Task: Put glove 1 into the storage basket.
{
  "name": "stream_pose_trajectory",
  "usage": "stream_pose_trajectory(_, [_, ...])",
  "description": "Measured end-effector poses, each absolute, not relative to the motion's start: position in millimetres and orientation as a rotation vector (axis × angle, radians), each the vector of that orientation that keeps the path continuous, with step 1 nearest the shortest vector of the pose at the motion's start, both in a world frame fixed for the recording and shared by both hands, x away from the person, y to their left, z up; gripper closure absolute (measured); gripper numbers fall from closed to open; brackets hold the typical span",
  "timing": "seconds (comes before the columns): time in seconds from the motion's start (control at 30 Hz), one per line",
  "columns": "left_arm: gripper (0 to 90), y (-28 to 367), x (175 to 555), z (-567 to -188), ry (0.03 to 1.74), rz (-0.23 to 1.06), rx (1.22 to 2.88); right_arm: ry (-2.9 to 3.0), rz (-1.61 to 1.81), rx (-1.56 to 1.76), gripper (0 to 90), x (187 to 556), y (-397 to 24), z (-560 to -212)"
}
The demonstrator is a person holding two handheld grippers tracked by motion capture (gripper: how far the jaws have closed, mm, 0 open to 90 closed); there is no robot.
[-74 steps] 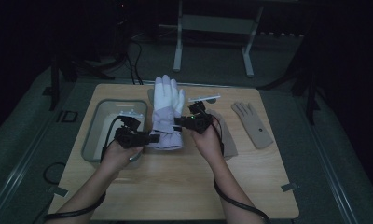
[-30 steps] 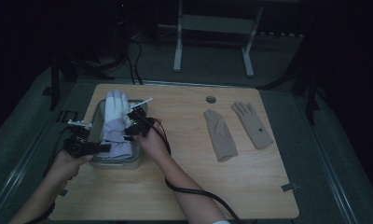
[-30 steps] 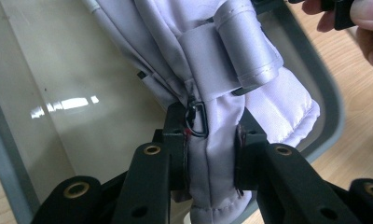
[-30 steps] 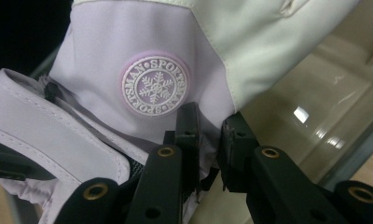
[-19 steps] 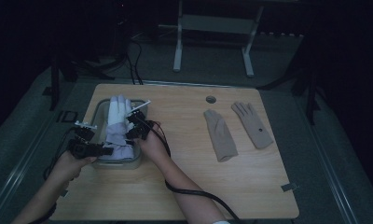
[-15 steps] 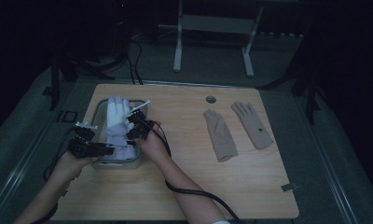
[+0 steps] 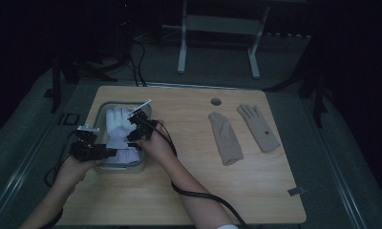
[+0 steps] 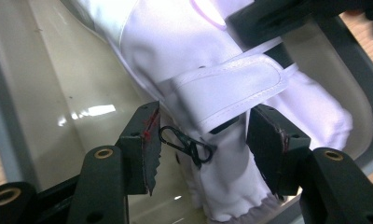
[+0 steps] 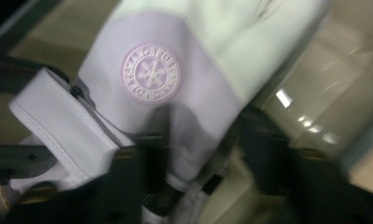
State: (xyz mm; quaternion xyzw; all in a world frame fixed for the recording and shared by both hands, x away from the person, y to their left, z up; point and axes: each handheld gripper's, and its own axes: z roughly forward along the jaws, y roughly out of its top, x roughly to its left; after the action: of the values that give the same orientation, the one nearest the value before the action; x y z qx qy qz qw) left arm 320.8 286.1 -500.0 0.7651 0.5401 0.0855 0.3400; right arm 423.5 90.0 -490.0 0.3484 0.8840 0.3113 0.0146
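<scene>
The white glove [image 7: 118,136] lies in the tray [image 7: 99,112] at the table's left. Both the left gripper [image 7: 105,151] and the right gripper [image 7: 134,131] have just been opening; their jaws now stand apart around its cuff, not pressing it.

high view: you work in dim light, the room beyond the pale wooden table [image 7: 189,191] nearly black, shadows soft | left gripper view: bright and sharp, glare streaks on the glossy beige plastic tub [image 8: 72,112] | right gripper view: your motion blurs everything, the white and lilac fabric glove [image 9: 175,93] smeared, near black tongs [image 9: 201,163] unfocused
</scene>
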Motion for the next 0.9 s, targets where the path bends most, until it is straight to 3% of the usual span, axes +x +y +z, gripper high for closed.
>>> stream_pose_trajectory(0.2, [45.5,284.5,312.9,-487.5,1.383,0.287,1.914,2.753,1.075,1.029,35.3,419.7,73.7,-477.0])
stream_pose_trajectory(0.27, [45.5,280.8,311.3,-482.4,1.363,0.298,1.913,2.745,1.099,1.006,25.2,417.1,68.4,-473.3])
stream_pose_trajectory(0.37, [44.8,272.8,310.4,-477.8,1.340,0.296,1.919,2.749,1.113,0.986,19.7,414.5,60.1,-469.6])
stream_pose_trajectory(0.9, [42.6,225.7,313.8,-472.7,1.229,0.246,1.954,2.676,1.154,1.024,16.5,409.5,-2.0,-461.4])
